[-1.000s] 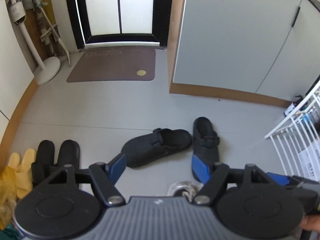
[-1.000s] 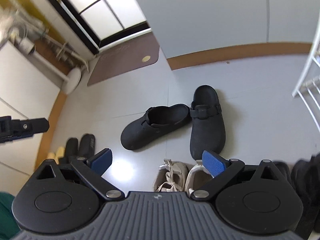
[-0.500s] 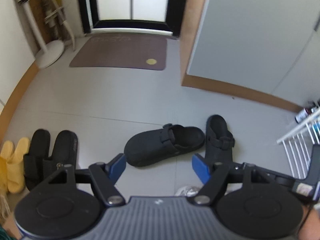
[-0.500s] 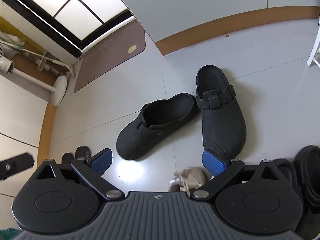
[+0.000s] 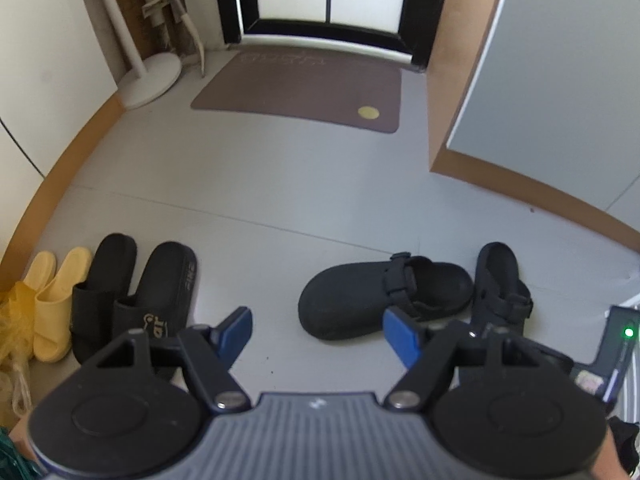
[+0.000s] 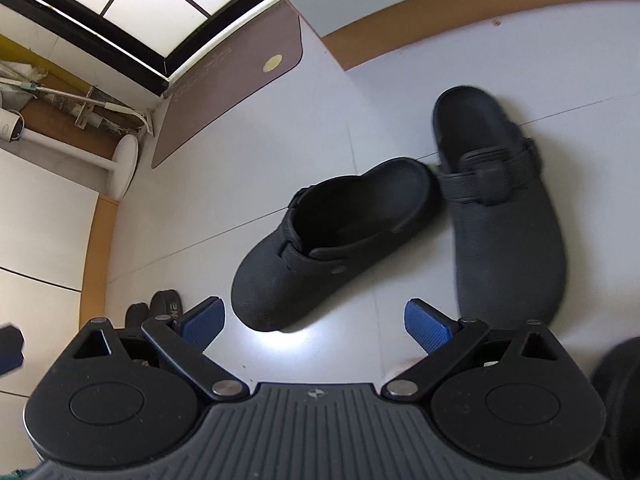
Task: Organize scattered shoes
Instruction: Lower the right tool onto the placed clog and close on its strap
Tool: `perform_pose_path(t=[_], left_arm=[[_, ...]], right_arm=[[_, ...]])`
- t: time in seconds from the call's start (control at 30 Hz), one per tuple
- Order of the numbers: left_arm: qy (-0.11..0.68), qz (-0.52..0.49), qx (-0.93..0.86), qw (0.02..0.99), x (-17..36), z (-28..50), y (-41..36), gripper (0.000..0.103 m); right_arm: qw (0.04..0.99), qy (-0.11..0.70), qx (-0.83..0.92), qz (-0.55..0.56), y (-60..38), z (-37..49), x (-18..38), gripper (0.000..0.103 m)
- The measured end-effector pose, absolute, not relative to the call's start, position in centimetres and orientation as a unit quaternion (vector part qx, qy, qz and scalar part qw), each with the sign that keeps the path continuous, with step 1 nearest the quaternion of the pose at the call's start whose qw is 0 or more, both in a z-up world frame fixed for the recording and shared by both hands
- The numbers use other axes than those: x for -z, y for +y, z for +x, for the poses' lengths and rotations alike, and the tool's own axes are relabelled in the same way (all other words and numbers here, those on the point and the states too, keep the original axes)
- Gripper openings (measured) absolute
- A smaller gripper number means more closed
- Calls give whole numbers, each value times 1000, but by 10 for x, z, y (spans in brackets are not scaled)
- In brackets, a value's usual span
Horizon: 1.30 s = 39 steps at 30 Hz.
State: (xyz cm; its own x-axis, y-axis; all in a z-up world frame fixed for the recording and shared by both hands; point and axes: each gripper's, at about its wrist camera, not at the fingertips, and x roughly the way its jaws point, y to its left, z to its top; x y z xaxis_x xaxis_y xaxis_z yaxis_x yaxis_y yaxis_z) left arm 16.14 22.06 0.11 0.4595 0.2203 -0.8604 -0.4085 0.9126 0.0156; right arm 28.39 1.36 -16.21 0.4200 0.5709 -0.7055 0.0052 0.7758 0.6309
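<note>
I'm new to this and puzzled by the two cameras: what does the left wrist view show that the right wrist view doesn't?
Only the left wrist view shows the yellow slippers and the other gripper's green light. Only the right wrist view shows a dark shoe edge at lower right. Both show the two black clogs, the black slides, the brown doormat, and open blue fingers.

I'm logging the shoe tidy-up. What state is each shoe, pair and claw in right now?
Left claw: open, empty.
Right claw: open, empty.
Angled black clog: upright, skewed, heel against its mate.
Straight black clog: upright, unheld.
Black slides: paired side by side.
Yellow slippers: paired beside the slides.
</note>
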Motion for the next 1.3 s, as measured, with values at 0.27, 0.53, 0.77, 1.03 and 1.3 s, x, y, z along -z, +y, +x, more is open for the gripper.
perform_pose_path(t=[0.27, 0.53, 0.77, 1.03, 1.3], left_arm=[[490, -112, -206, 840, 12, 165, 234, 75], [494, -118, -236, 829, 23, 161, 253, 73], [489, -100, -213, 840, 17, 166, 237, 73], [497, -107, -209, 835, 24, 169, 239, 73], [495, -119, -202, 837, 22, 167, 241, 73]], right_arm=[[781, 507, -205, 301, 41, 312, 182, 100], [769, 512, -185, 336, 67, 316, 218, 100], [765, 510, -153, 361, 78, 334, 234, 100], [766, 519, -138, 354, 81, 350, 248, 95], [795, 507, -165, 290, 74, 369, 250, 77]])
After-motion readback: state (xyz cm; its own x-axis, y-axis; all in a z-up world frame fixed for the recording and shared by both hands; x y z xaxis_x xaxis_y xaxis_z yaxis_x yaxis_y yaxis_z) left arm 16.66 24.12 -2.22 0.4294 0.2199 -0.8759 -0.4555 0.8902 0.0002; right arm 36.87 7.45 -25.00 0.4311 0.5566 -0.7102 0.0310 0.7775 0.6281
